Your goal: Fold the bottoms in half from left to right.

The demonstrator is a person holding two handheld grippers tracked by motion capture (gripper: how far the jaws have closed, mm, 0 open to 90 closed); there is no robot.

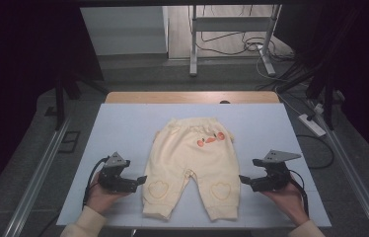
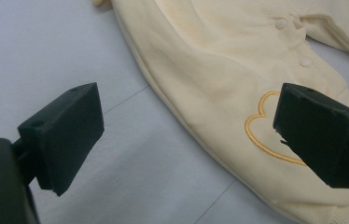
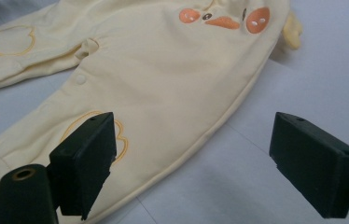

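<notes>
Both black two-jaw tongs stand wide apart, holding nothing: the left gripper beside one leg, the right gripper beside the other, of the pale yellow cotton baby trousers lying flat on the light grey table sheet. To grip well, slide each lower jaw under the outer seam before pinching.

We count one pair of cream baby trousers on one pale blue table sheet. The trousers carry two embroidered heart outlines, one on each knee, two orange round patches with one orange beak shape between them, and two press studs. We hold two grippers, the left gripper and the right gripper.
</notes>
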